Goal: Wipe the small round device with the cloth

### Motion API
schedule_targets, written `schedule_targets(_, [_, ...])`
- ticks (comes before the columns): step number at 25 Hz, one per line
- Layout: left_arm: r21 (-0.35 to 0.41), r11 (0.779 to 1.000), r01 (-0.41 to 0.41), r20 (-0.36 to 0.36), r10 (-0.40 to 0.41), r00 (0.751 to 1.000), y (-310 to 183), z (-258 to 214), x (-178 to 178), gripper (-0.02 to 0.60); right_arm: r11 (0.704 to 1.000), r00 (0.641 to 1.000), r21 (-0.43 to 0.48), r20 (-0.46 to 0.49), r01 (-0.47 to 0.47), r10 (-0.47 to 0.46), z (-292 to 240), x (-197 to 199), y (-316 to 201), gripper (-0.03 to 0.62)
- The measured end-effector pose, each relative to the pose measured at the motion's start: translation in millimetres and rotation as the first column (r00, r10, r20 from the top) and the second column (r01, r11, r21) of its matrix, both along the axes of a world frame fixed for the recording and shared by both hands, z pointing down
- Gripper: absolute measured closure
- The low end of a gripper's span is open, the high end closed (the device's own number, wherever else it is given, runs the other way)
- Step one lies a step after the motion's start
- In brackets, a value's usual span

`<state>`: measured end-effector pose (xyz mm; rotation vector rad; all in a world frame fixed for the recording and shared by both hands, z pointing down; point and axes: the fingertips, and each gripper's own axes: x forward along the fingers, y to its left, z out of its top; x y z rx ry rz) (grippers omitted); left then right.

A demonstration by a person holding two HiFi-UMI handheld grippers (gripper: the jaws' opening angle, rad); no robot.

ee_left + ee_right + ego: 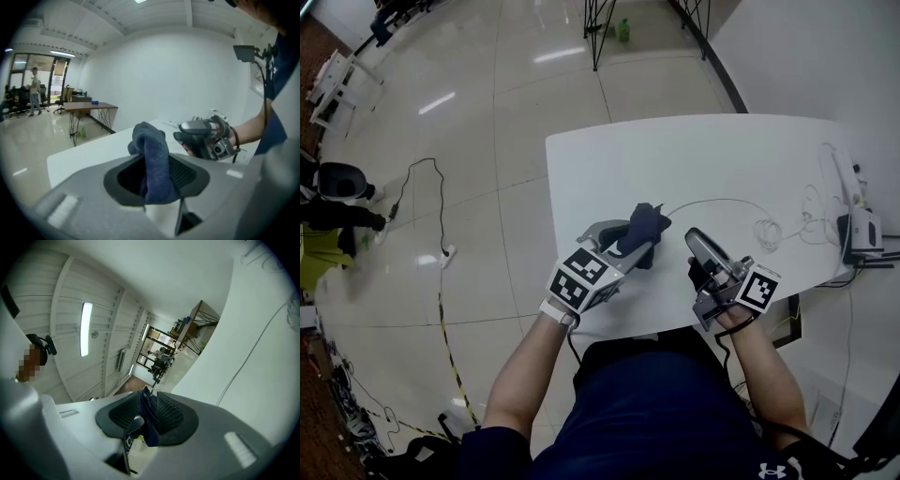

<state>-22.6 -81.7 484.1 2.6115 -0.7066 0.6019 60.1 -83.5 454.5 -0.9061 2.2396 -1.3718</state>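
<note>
Your left gripper [636, 244] is clamped on the dark blue fabric cloth [152, 154]. The cloth stands up between the ribbed black pads, and its bunched top rises above the jaw tips. It is held over the near part of the white, round-cornered table [722, 159].

Your right gripper [696, 253] is just to the right of the cloth, near it but not touching. Its jaws are closed on a thin dark piece [149, 420], seen edge-on between the pads. This appears to be the small round device, but its outline cannot be made out from this angle. In the left gripper view, your right hand [192, 149] shows behind that gripper.

Farther back on the table, a thin white cable [712, 202] curves towards the loose coils near the right edge. Glossy pale floor tiles [469, 141] surround the table.
</note>
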Motion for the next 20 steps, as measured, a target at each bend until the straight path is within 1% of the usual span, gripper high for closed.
schedule_targets(1, [-0.011, 0.998, -0.060, 0.036, 0.061, 0.997, 0, 4, 11, 0.430, 1.000, 1.000, -0.003, -0.013, -0.012, 0.012, 3, 5, -1, 0.470])
schedule_targets(2, [-0.020, 0.992, -0.128, 0.083, 0.129, 0.988, 0, 8, 20, 0.428, 1.000, 1.000, -0.006, -0.018, -0.020, 0.020, 5, 8, -1, 0.471])
schedule_targets(4, [-0.037, 0.971, -0.238, 0.174, 0.241, 0.955, -4, 15, 34, 0.428, 1.000, 1.000, -0.011, -0.005, -0.023, 0.023, 8, 10, 1, 0.471])
schedule_targets(5, [-0.052, 0.961, -0.271, 0.199, 0.276, 0.940, -9, 18, 38, 0.428, 1.000, 1.000, -0.014, 0.003, -0.023, 0.023, 9, 10, 1, 0.471])
schedule_targets(6, [-0.076, 0.954, -0.291, 0.206, 0.301, 0.931, -15, 21, 41, 0.428, 1.000, 1.000, -0.018, 0.010, -0.023, 0.024, 10, 10, 1, 0.471])
schedule_targets(7, [-0.110, 0.947, -0.302, 0.195, 0.318, 0.928, -22, 24, 43, 0.428, 0.999, 1.000, -0.021, 0.014, -0.025, 0.026, 11, 10, 2, 0.473])
schedule_targets(10, [-0.251, 0.917, -0.310, 0.105, 0.344, 0.933, -38, 33, 46, 0.427, 0.999, 0.999, -0.037, 0.000, -0.033, 0.033, 19, 13, 3, 0.476])
schedule_targets(11, [-0.299, 0.906, -0.300, 0.072, 0.335, 0.939, -43, 36, 45, 0.428, 0.999, 0.999, -0.044, 0.005, -0.032, 0.032, 21, 14, 5, 0.476])
schedule_targets(13, [-0.390, 0.880, -0.271, -0.003, 0.293, 0.956, -54, 47, 37, 0.428, 0.998, 0.999, -0.057, 0.014, -0.030, 0.031, 24, 14, 8, 0.476])
schedule_targets(15, [-0.474, 0.846, -0.242, -0.098, 0.223, 0.970, -61, 57, 27, 0.428, 0.997, 0.999, -0.069, 0.005, -0.038, 0.038, 28, 16, 10, 0.477])
schedule_targets(16, [-0.509, 0.831, -0.224, -0.145, 0.173, 0.974, -64, 61, 21, 0.428, 0.996, 0.999, -0.076, 0.002, -0.043, 0.043, 30, 18, 11, 0.479])
schedule_targets(17, [-0.539, 0.817, -0.204, -0.192, 0.117, 0.974, -66, 65, 16, 0.428, 0.995, 0.999, -0.083, 0.005, -0.046, 0.046, 32, 19, 12, 0.479])
schedule_targets(18, [-0.564, 0.804, -0.188, -0.241, 0.057, 0.969, -66, 68, 11, 0.428, 0.995, 0.999, -0.091, 0.012, -0.046, 0.048, 35, 20, 13, 0.479])
schedule_targets(19, [-0.587, 0.790, -0.175, -0.289, -0.003, 0.957, -66, 71, 7, 0.428, 0.994, 0.999, -0.098, 0.020, -0.045, 0.047, 37, 20, 15, 0.480])
schedule_targets(20, [-0.607, 0.778, -0.163, -0.333, -0.062, 0.941, -65, 75, 3, 0.428, 0.994, 0.999, -0.103, 0.022, -0.042, 0.045, 39, 21, 15, 0.480])
